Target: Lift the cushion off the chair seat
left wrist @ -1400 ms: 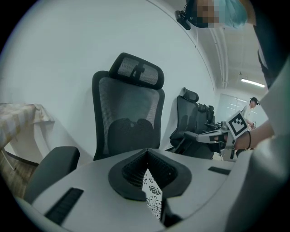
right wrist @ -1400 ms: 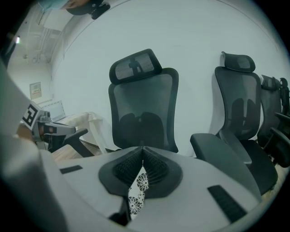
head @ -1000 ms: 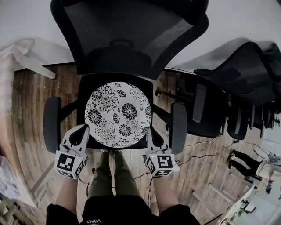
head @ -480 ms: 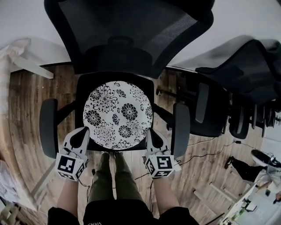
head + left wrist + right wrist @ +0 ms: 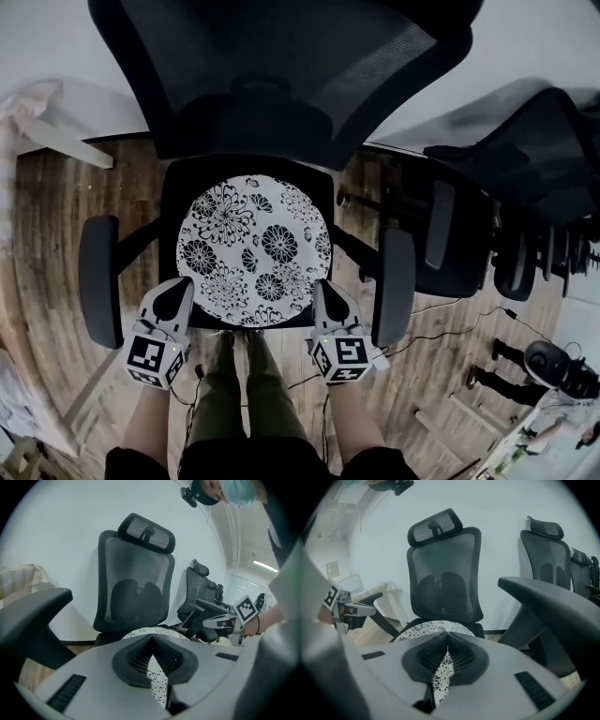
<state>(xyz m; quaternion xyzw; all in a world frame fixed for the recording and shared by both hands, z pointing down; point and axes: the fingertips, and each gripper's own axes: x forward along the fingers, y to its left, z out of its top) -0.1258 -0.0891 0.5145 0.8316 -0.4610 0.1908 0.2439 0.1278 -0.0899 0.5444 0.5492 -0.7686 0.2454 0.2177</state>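
The round flower-printed cushion (image 5: 253, 248) lies flat on the chair seat (image 5: 172, 211) at the centre of the head view. A black band of seat stays bare around it at left, right and top. The left hand-held gripper (image 5: 180, 289) sits at the cushion's lower-left rim and the right hand-held gripper (image 5: 325, 291) at its lower-right rim. From above I cannot tell whether either one touches the fabric. Each fits in the gap between the cushion and an armrest: the left armrest (image 5: 98, 279) and the right armrest (image 5: 396, 281). The person's legs (image 5: 234, 375) stand at the seat's front edge, between the two grippers. The backrest (image 5: 281, 75) closes off the top. Open wooden floor (image 5: 47, 234) lies left of the chair, and a second chair (image 5: 497, 178) crowds the right.

The gripper views show what the head view does not. Both pairs of jaws are closed tip to tip. In the left gripper view the ribbed pads (image 5: 138, 656) meet, and cushion print shows in the slit below them. The right gripper view shows the same at its own pads (image 5: 464, 656). It also shows the second chair standing upright against the wall at the frame's right.
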